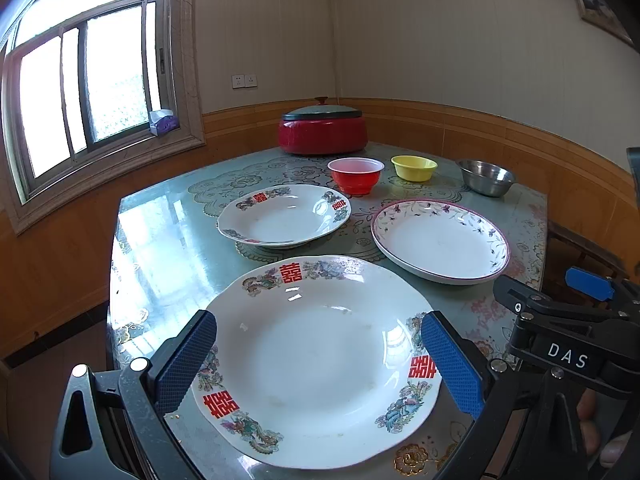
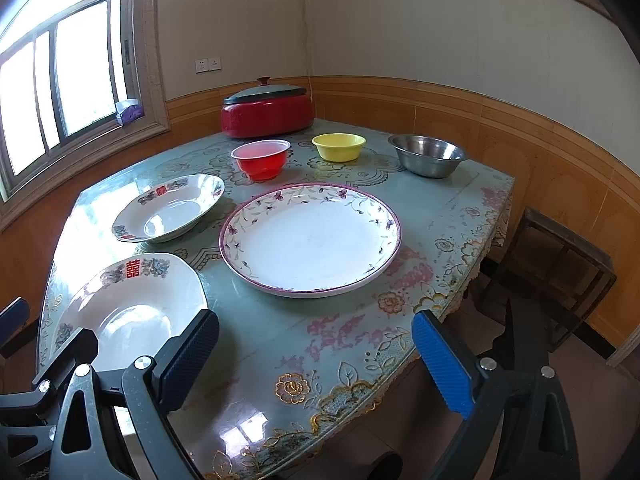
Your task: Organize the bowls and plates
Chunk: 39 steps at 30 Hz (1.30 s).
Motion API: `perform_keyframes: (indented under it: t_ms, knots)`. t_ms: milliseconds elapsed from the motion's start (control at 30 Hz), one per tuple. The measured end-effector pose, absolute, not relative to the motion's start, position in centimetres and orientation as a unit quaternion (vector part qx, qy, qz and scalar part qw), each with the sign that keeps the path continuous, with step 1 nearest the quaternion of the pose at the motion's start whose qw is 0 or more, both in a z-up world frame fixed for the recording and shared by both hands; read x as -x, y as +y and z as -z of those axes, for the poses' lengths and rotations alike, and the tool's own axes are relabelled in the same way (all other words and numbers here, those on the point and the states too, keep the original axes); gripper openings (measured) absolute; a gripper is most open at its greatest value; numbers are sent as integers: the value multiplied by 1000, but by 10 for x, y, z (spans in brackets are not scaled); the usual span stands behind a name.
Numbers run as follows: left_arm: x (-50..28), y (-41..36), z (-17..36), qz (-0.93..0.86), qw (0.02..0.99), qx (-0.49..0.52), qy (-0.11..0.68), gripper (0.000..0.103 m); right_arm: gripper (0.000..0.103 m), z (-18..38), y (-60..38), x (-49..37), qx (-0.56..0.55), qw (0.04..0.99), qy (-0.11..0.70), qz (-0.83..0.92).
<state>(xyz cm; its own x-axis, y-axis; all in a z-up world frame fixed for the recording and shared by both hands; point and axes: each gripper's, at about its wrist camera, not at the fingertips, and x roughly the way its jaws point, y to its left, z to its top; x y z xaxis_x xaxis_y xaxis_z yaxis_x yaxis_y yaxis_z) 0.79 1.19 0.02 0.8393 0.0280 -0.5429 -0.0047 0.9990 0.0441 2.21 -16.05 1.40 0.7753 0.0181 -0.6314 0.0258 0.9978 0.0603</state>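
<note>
Three plates and three bowls sit on a glass-topped table (image 2: 280,344) with a floral cloth. Nearest the left gripper (image 1: 320,364) lies a large white plate (image 1: 316,364) with red double-happiness characters and dragon-and-phoenix patterns on its rim; the gripper's blue pads stand wide apart above either side of it, holding nothing. Behind it rests a smaller deep plate (image 1: 284,216) with the same red and floral decoration. To the right of that sits a wide plate (image 2: 310,238) with a purple edge and small vine-and-flower print, clean and white inside. Along the back stand a red bowl (image 2: 262,159) with a clear rim, a yellow bowl (image 2: 339,146) and a steel bowl (image 2: 427,155), each apart from the others. A red cooker (image 2: 267,113) with a grey lid stands at the far corner. The right gripper (image 2: 316,360) hovers over the table's near edge, fingers spread open and empty
</note>
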Motion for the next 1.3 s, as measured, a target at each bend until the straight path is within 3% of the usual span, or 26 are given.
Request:
perform_keyframes:
  t_ms: [1300]
  knots:
    - [-9, 9, 3, 4, 958, -23, 287, 103, 99, -10, -162, -29, -42, 938, 345, -21]
